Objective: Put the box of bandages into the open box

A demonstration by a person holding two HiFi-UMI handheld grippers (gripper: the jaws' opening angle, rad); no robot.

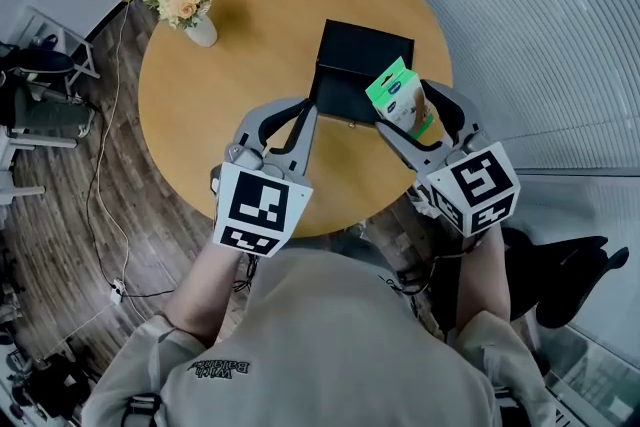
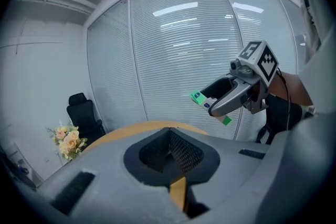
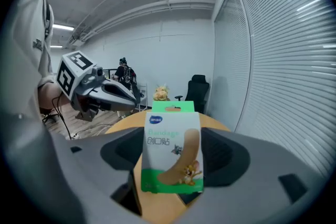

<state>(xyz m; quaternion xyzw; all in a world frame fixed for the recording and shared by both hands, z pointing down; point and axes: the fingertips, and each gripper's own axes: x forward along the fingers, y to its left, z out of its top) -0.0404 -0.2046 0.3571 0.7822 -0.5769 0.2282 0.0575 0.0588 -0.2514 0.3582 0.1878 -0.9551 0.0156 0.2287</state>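
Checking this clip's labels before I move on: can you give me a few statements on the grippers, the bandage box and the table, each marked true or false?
1. The right gripper holds the box of bandages. True.
2. The box of bandages lies inside the black open box. False: it is in the jaws, at that box's near edge.
3. The left gripper grips the black box. False: its jaws are together with nothing between them.
4. A vase of flowers stands on the round table. True.

glossy card bandage box (image 3: 172, 152), smooth wooden table (image 1: 250, 35)
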